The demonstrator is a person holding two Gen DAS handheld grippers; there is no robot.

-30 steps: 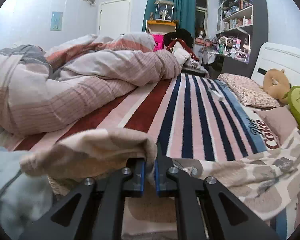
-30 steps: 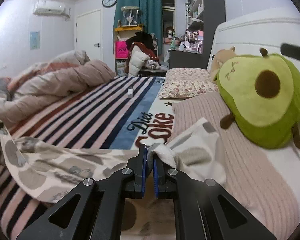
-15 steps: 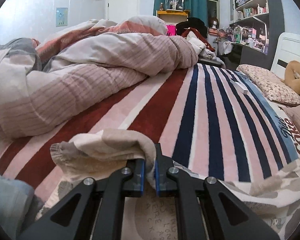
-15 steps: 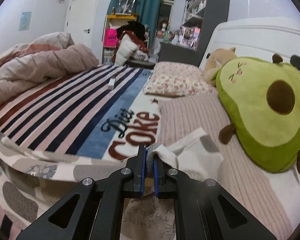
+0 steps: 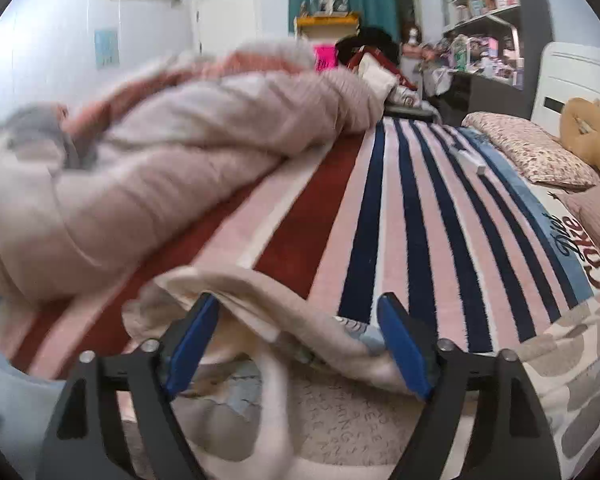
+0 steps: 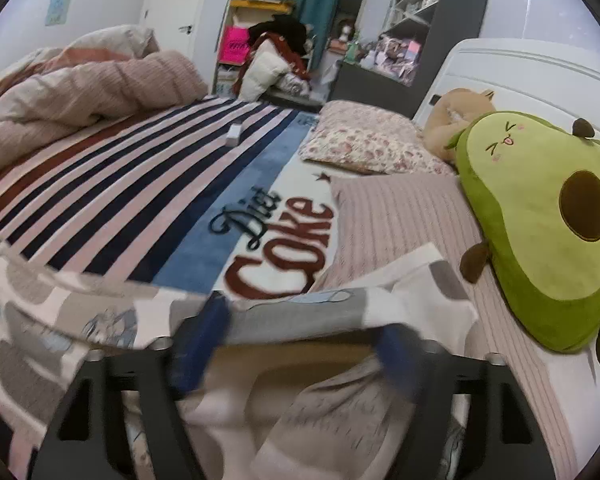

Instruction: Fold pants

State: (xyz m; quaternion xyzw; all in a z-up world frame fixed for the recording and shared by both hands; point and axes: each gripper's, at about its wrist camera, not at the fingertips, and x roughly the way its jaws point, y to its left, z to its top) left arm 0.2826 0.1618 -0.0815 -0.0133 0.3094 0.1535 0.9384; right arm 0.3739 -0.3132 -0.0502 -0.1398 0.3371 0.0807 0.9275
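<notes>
The pants (image 5: 284, 312) are cream cloth with grey patches, prints and lettering, lying folded over on the striped bed cover. My left gripper (image 5: 298, 340) has its jaws opening wide; a rumpled fold of the pants lies loose between the blue pads (image 5: 188, 344), which do not press on it. In the right wrist view the pants (image 6: 300, 316) spread across the near edge of the bed, one corner resting on the ribbed pink blanket. My right gripper (image 6: 300, 348) is opening too, blurred, with the cloth edge lying free between its fingers.
A bunched pink duvet (image 5: 160, 168) fills the left of the bed. The striped "Diet Coke" blanket (image 6: 148, 200) has a small white box (image 6: 234, 134) on it. A floral pillow (image 6: 364, 144), a tan plush (image 6: 456, 120) and a green avocado plush (image 6: 548, 220) lie by the white headboard.
Both grippers, shut on pants corners before, have carried them forward and down onto the bed and now stand wide apart, with the cloth let go.
</notes>
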